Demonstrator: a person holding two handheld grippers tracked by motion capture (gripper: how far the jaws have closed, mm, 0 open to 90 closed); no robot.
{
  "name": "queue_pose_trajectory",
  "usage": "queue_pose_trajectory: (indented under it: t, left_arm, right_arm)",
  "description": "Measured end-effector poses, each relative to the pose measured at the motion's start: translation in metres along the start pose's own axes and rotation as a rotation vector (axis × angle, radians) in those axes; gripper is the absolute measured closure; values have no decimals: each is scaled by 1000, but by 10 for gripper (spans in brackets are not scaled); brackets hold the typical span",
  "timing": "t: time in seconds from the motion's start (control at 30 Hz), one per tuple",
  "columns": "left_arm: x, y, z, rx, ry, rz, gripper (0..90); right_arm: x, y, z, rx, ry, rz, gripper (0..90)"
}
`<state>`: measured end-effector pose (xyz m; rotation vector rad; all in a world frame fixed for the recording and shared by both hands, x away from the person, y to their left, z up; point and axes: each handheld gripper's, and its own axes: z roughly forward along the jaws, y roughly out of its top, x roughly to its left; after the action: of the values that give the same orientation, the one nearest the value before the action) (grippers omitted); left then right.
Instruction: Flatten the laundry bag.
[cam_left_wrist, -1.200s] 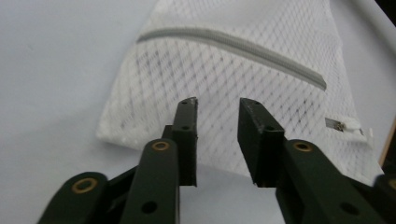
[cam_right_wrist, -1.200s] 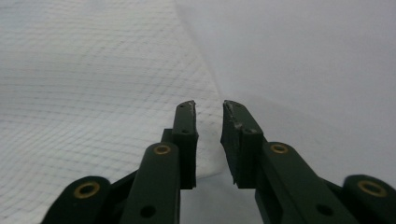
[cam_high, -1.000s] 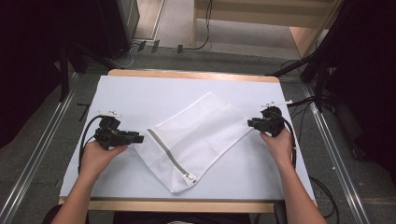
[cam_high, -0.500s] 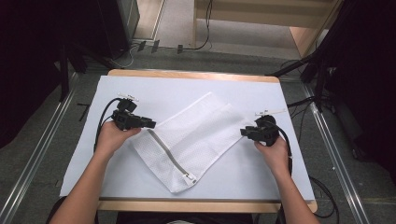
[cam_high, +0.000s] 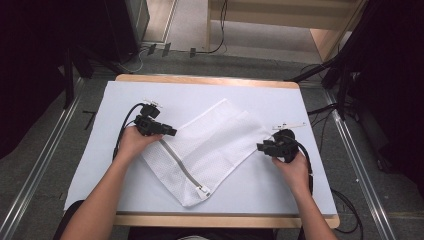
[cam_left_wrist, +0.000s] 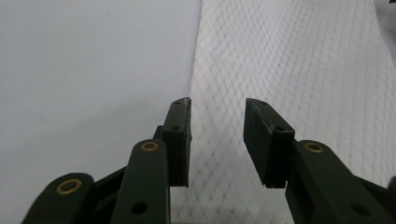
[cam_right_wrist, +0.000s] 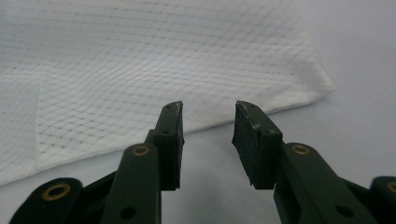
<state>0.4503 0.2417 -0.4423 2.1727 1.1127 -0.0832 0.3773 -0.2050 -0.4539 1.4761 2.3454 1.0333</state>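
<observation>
Right now a white mesh laundry bag (cam_high: 210, 145) lies flat and slantwise on the white-covered desk (cam_high: 300, 105), one corner pointing away from the person and the opposite one, where the zipper (cam_high: 182, 167) ends, pointing toward the near edge. The zipper runs along the bag's left-hand side.

At the bag's left corner sits the left claw (cam_high: 172, 133), held in the person's left hand (cam_high: 132, 142). Its jaws stand partly open with nothing pinched between them. In the left gripper view the left claw (cam_left_wrist: 217, 105) is low over the mesh, one jaw near the bag's (cam_left_wrist: 289, 70) edge and the other over the fabric, and the netting shows in the gap between them.

Over at the bag's right corner, the right claw (cam_high: 260, 147) points toward the fabric from the person's right hand (cam_high: 292, 167). Its jaws have just been opening, and they hold nothing. In the right gripper view the right claw (cam_right_wrist: 208, 105) has its tips just short of the bag's (cam_right_wrist: 140, 60) hemmed edge, with bare desk cover (cam_right_wrist: 364, 56) under the gap between the jaws.
</observation>
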Motion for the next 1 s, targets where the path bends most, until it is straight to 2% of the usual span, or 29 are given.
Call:
queue_pose_trajectory:
  t: [0.13, 0.2, 0.4, 0.5, 0.63, 0.67, 0.77, 0.9, 1.0]
  left_arm:
    - [1, 5, 9, -8, 10, 6, 621]
    - [0, 6, 14, -19, 25, 23, 616]
    - [-1, 7, 22, -38, 16, 37, 633]
    - [-2, 7, 25, -29, -10, 35, 710]
    - [-6, 7, 28, -3, -15, 56, 855]
    - [-5, 7, 29, 0, -19, 49, 885]
    - [-3, 7, 28, 2, -32, 32, 898]
    - [-2, 6, 25, -2, -19, 17, 900]
    - [-1, 5, 24, -3, -17, 5, 900]
  right_arm:
    - [0, -4, -1, -3, -5, 15, 614]
    - [1, -5, -1, -10, -6, 27, 585]
    - [-1, -6, 3, -9, -44, 41, 536]
    - [-6, -7, 6, -10, -65, 57, 522]
    - [-15, -6, 10, -24, -96, 82, 494]
    - [-17, -5, 11, -28, -104, 90, 480]
    - [-25, 0, 16, -38, -116, 114, 485]
    - [-28, 7, 23, -54, -135, 111, 491]
    - [-28, 13, 28, -52, -147, 102, 559]
